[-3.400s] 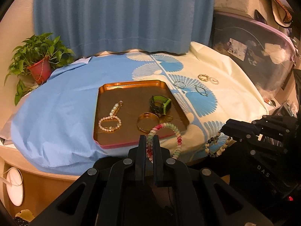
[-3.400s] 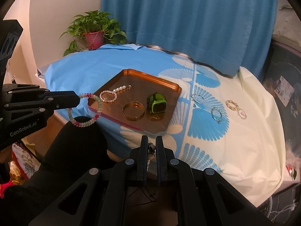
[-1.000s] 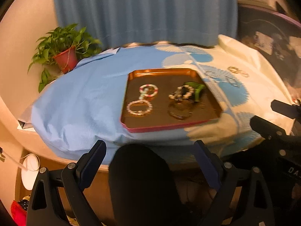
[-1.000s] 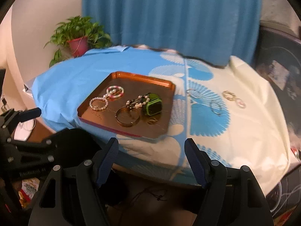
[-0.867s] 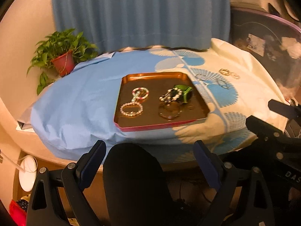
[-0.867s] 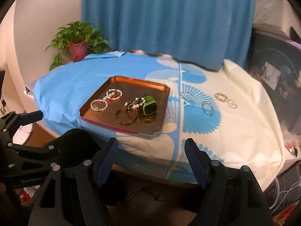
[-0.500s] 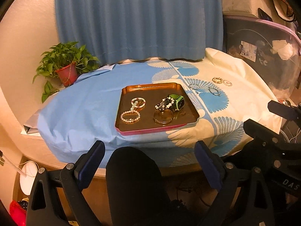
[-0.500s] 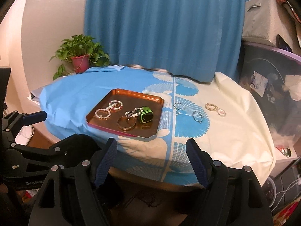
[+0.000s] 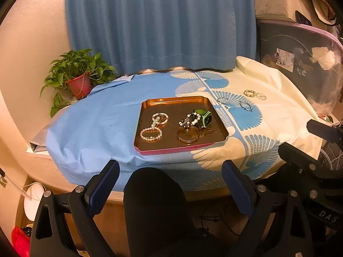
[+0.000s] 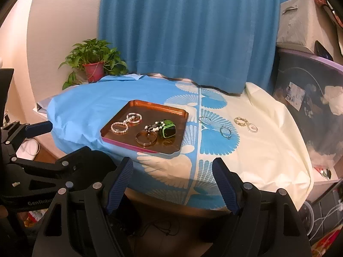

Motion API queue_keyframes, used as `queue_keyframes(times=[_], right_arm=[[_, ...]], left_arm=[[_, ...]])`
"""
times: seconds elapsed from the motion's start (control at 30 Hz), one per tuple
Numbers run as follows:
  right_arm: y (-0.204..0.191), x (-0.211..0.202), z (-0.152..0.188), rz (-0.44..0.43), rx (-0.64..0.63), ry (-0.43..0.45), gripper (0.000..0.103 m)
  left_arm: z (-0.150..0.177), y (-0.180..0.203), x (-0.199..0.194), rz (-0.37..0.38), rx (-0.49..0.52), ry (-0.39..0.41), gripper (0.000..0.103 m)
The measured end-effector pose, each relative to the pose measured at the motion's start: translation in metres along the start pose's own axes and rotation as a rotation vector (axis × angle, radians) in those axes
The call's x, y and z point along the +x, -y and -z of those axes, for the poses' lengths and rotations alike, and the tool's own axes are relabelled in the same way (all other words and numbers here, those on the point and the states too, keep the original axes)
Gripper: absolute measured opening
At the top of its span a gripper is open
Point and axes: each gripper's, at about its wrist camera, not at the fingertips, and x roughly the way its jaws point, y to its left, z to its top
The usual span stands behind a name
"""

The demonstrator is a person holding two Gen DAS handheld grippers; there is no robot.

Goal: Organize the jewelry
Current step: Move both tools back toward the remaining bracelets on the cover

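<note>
A copper tray [image 9: 150,103] [image 10: 137,102] sits on the blue and cream cloth. It holds several bead bracelets [image 9: 150,133] [image 10: 119,127], a gold bangle [image 9: 188,133] [image 10: 146,138] and a green watch [image 9: 205,118] [image 10: 169,131]. Several small bracelets [image 9: 249,93] [image 10: 240,121] lie on the cloth right of the tray. My left gripper [image 9: 169,184] is open and empty, held back in front of the table edge. My right gripper [image 10: 172,182] is open and empty, also back from the table.
A potted plant [image 9: 78,81] [image 10: 93,68] stands at the back left. A blue curtain [image 9: 158,21] hangs behind the table. A clear storage bin [image 9: 300,68] [image 10: 310,98] stands at the right. A dark rounded shape [image 9: 154,203] is below the table edge.
Both grippers, earlier each shut on a bracelet, have opened and pulled back from the table. Those two bracelets now lie in the tray.
</note>
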Motion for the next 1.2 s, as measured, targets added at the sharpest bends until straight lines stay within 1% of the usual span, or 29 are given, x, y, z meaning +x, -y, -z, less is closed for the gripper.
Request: queue_keyframes(times=[0.53, 0.83, 0.97, 1.1, 1.2], right_arm=[[0.027, 0.027, 0.006, -0.002, 0.054, -0.046, 0.077], [0.047, 0.047, 0.013, 0.005, 0.097, -0.079, 0.077], [0.067, 0.057, 0.015, 0.024, 0.134, -0.09, 0.077], [0.101, 0.07, 0.018, 0.068, 0.188, -0.102, 0.077], [0.134, 0.082, 0.021, 0.119, 0.226, -0.116, 0.077]], left_arm=[[-0.007, 0.022, 0.026, 0.001, 0.065, -0.064, 0.094], [-0.019, 0.037, 0.052, 0.011, 0.08, -0.116, 0.094], [-0.033, 0.05, 0.066, 0.027, 0.091, -0.128, 0.094], [-0.053, 0.07, 0.086, 0.06, 0.101, -0.143, 0.094], [-0.069, 0.088, 0.104, 0.088, 0.107, -0.157, 0.094]])
